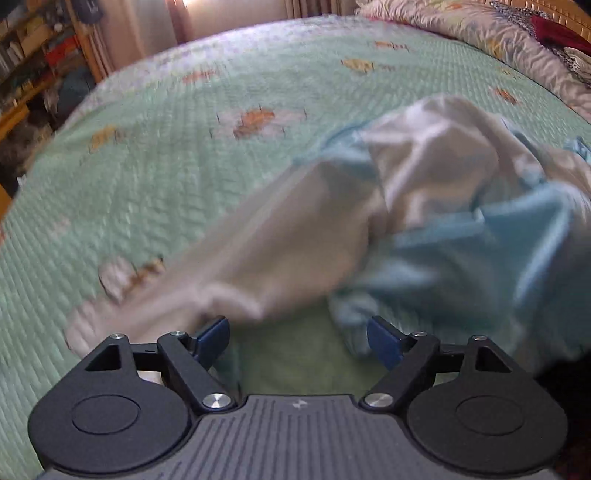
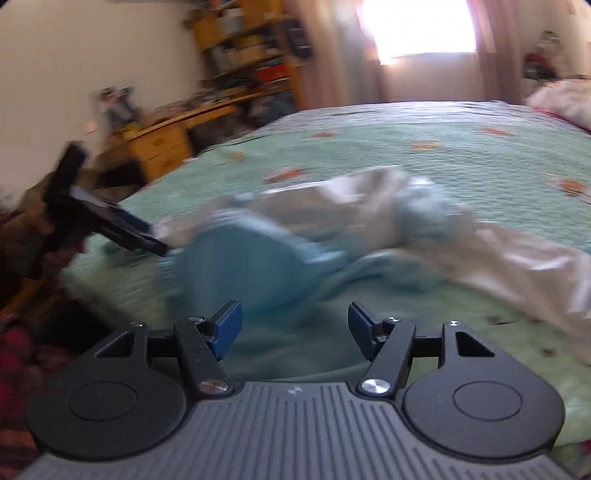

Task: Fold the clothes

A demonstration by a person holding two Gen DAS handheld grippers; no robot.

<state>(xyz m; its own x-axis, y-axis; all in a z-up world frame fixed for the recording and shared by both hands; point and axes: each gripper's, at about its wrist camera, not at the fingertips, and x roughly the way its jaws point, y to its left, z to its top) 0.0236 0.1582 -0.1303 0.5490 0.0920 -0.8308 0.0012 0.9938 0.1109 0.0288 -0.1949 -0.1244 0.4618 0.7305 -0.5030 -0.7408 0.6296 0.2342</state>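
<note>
A crumpled white and light blue garment lies on the green quilted bed. My left gripper is open and empty, just short of the garment's near edge; a white sleeve stretches towards its left finger. In the right wrist view the same garment lies ahead of my right gripper, which is open and empty above the bedspread. The left gripper also shows in the right wrist view, at the garment's left end. Both views are blurred.
Pillows and a floral cover lie at the head of the bed. A wooden desk and bookshelves stand beyond the bed's far left side. A bright curtained window is behind the bed.
</note>
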